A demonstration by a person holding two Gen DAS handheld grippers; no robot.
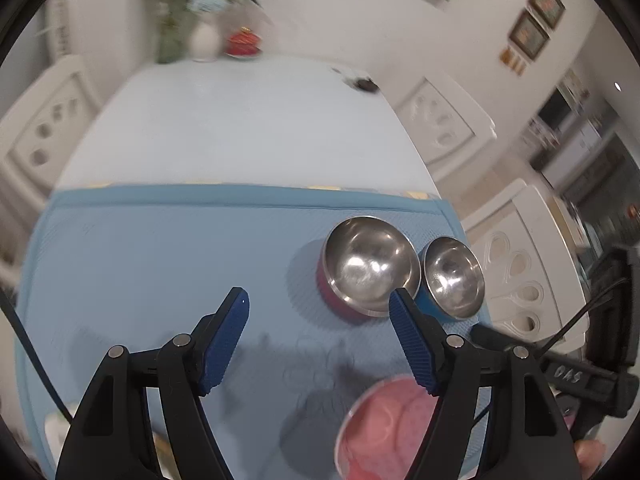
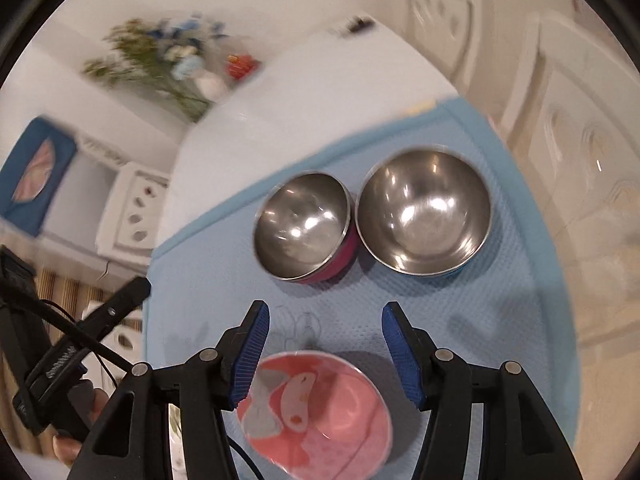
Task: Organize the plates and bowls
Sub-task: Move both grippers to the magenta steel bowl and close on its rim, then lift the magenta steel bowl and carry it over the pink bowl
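Two steel bowls sit side by side on a blue mat (image 1: pixel 160 260). One has a pink outside (image 1: pixel 366 266) (image 2: pixel 304 226), the other a blue outside (image 1: pixel 454 278) (image 2: pixel 424 212). A pink patterned plate (image 1: pixel 384 428) (image 2: pixel 316 408) lies nearer, on the mat (image 2: pixel 480 312). My left gripper (image 1: pixel 320 300) is open and empty above the mat, left of the bowls. My right gripper (image 2: pixel 326 312) is open and empty above the plate's far edge, short of the bowls.
The mat covers the near end of a white table (image 1: pixel 240 120). A flower vase (image 1: pixel 204 36) and a red object (image 1: pixel 244 42) stand at its far end. White chairs (image 1: pixel 516 280) stand around the table. The other hand-held gripper (image 2: pixel 80 344) shows at the left of the right wrist view.
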